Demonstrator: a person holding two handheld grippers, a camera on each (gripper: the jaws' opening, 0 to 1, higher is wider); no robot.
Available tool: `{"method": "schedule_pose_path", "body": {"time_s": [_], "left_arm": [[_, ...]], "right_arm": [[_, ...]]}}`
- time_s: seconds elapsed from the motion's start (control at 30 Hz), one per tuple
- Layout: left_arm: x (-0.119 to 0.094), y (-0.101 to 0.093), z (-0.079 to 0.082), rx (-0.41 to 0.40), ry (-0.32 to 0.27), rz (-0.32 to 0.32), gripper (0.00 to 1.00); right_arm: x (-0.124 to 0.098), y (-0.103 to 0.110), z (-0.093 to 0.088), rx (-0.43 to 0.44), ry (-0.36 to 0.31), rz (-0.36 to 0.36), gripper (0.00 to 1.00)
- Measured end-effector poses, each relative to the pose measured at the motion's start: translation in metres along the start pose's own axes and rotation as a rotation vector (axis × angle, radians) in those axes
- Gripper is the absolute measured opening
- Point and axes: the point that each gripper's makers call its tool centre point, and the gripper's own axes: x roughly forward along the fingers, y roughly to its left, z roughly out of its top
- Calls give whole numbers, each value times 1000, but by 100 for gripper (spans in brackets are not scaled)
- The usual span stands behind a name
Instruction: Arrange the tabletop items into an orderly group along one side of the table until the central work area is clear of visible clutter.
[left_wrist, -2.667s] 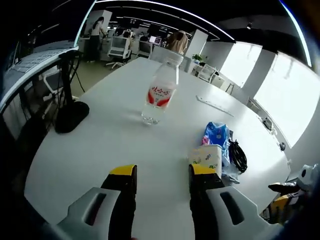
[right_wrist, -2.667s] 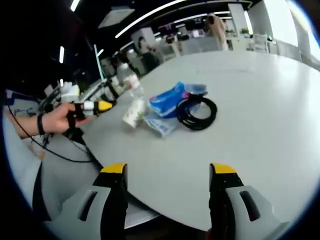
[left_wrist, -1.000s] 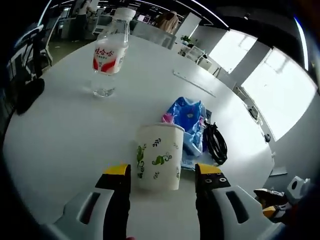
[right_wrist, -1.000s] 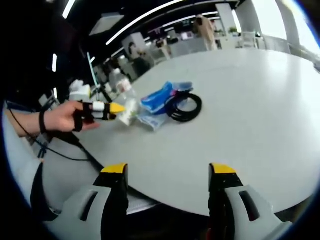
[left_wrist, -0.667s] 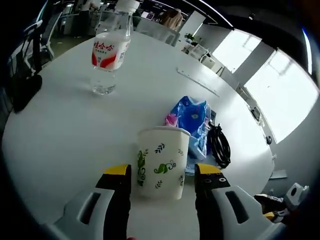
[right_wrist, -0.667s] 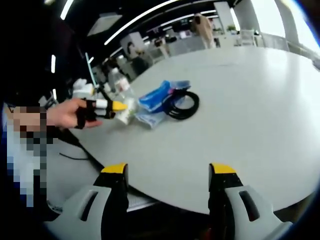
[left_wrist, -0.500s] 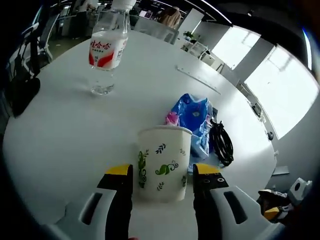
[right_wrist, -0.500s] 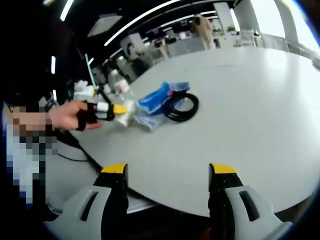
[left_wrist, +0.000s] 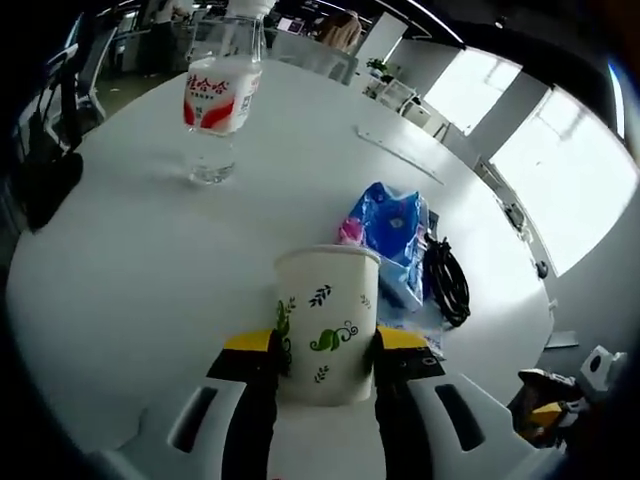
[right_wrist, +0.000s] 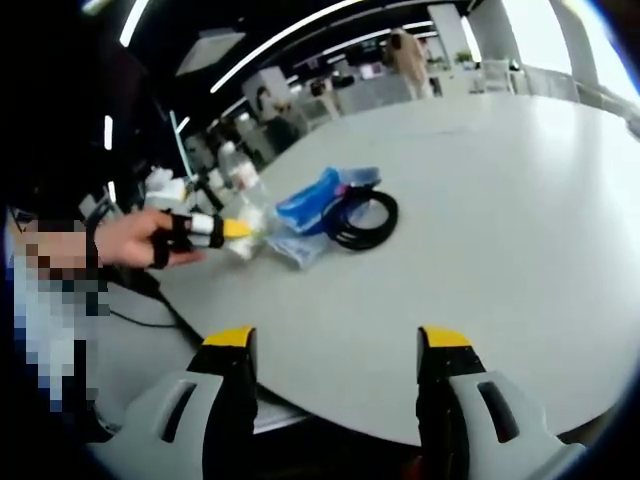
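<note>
A white paper cup (left_wrist: 326, 320) with green leaf prints stands on the white table (left_wrist: 130, 260). My left gripper (left_wrist: 325, 345) is shut on it, one jaw pressed against each side. Behind the cup lie a blue packet (left_wrist: 392, 235) and a coiled black cable (left_wrist: 447, 285). A clear water bottle (left_wrist: 220, 100) with a red label stands farther off to the left. In the right gripper view a hand (right_wrist: 130, 240) holds the left gripper (right_wrist: 235, 230) at the cup, beside the packet (right_wrist: 315, 205) and cable (right_wrist: 362, 218). My right gripper (right_wrist: 335, 345) is open above the table's near edge (right_wrist: 330, 400), with nothing between its fingers.
A black object (left_wrist: 45, 185) lies at the table's left edge. A long flat strip (left_wrist: 400, 155) lies farther back. The broad right part of the table (right_wrist: 500, 200) is bare. Office chairs, desks and people stand in the background.
My left gripper's jaws have drawn in from either side of the cup until they press on it. The right gripper has stayed open and hardly moved.
</note>
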Motion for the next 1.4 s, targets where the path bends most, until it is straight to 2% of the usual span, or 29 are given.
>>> {"method": "schedule_pose_path", "body": {"time_s": [0.53,0.77,0.9,1.1,1.2,1.3,1.4], "left_arm": [[-47,17,-23,-3,-48,-17,36],[-59,11,-26,-6,-77,-54,36],[-64,0,-34,94,-64,-71,36],[-66,-16,-43,180,-43,-115,36],[-66,-29,-44,233,-52,-152,36],[-66,-37,-47,294,-38,-159,36],[-64,-49,-54,354,-22,-194,36]], "right_arm": [[15,14,1,-15,20,51,62],[23,28,1,-29,31,99,62],[26,38,5,-32,30,123,61],[31,52,8,-55,35,164,59],[34,63,9,-52,36,205,57],[36,72,10,-68,45,227,56],[39,82,15,-50,33,261,56]]}}
